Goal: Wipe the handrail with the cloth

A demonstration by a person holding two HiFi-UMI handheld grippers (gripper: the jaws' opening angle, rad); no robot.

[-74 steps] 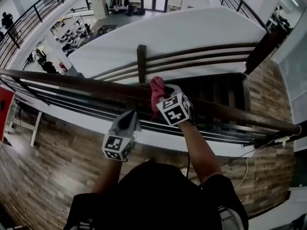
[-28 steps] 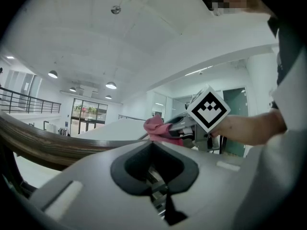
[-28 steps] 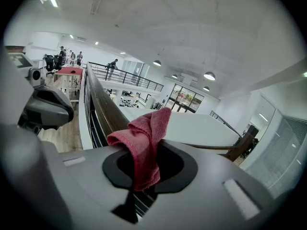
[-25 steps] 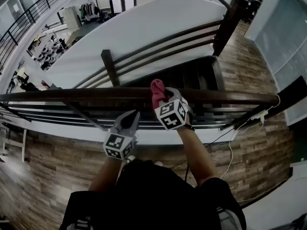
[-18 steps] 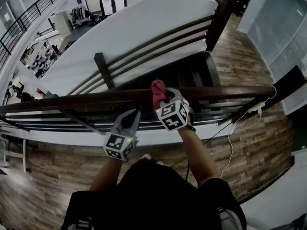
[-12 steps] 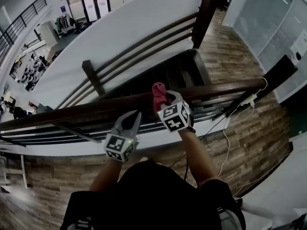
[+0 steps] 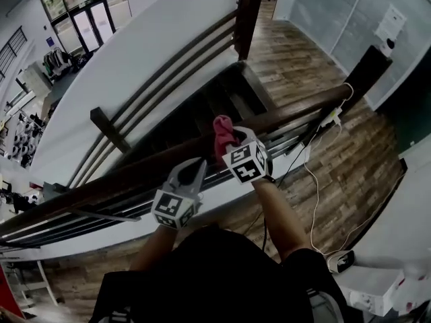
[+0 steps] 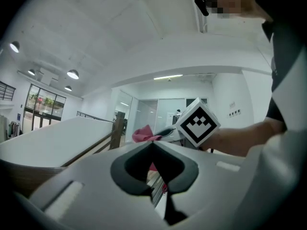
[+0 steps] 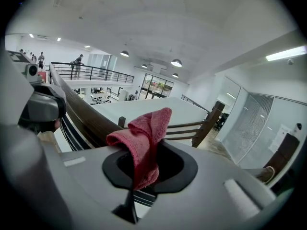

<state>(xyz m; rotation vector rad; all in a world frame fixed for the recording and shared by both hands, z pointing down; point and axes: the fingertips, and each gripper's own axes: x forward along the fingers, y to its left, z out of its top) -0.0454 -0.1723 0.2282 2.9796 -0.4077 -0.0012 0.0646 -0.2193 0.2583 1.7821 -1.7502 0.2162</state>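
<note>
2 grippers: R gripper point(image 7: 227, 138) nips cloth point(image 7: 221, 128) atop handrail point(image 7: 121, 178) (axis lower-left to upper-right); L gripper point(image 7: 197, 165), jaws seemingly together, empty, sits just left.

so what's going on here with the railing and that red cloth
A person on an upper landing is working along a dark wooden handrail with a tool in each hand. The right tongs are shut on a pinkish-red cloth and hold it at the rail. The left tongs are shut with nothing in them, just beside the rail.
</note>
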